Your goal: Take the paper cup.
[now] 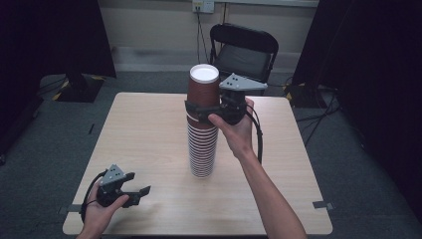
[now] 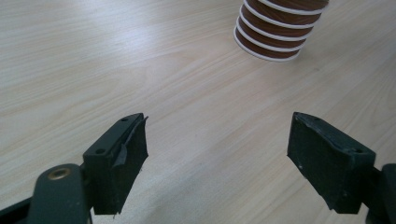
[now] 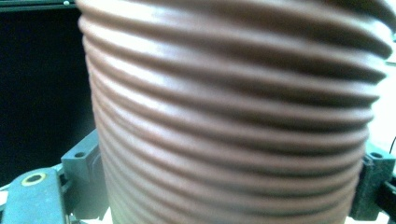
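Gripping the top cup of the stack at worktop centre, right gripper jaws closed; left gripper idles open, near left. Next, likely: lift straight up.

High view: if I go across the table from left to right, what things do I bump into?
Left gripper, jaws open, low near the table's front-left corner → tall stack of brown cups in the middle → right gripper, clamped on the top cup → the hand holding it.
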`<action>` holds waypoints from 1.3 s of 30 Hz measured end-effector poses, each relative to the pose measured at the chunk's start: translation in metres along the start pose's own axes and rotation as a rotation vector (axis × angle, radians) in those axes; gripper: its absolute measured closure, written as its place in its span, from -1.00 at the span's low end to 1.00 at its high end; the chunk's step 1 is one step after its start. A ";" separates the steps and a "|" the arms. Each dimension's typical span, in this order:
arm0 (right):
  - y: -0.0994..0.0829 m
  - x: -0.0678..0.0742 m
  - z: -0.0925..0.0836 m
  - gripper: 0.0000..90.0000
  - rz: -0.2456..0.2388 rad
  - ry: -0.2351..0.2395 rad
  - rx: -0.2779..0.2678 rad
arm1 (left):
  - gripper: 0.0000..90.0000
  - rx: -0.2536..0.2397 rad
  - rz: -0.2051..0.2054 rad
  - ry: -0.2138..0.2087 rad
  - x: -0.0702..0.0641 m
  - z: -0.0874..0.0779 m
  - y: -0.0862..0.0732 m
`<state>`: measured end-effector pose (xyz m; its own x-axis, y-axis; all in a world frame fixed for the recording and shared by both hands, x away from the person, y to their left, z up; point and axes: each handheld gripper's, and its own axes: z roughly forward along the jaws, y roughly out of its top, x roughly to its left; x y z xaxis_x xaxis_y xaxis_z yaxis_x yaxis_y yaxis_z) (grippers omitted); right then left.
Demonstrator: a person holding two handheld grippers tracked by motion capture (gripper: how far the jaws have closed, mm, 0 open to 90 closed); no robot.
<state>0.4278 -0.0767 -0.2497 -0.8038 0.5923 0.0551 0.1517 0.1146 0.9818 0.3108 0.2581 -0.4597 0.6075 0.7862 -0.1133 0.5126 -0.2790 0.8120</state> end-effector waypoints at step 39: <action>0.063 0.001 -0.030 -0.71 0.043 0.014 -0.181 | -0.56 -0.015 0.003 0.004 0.001 -0.001 0.000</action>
<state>0.4196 -0.0929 -0.1823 -0.8067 0.5826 0.0992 0.0815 -0.0565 0.9951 0.3109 0.2596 -0.4588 0.6068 0.7874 -0.1085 0.5012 -0.2731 0.8211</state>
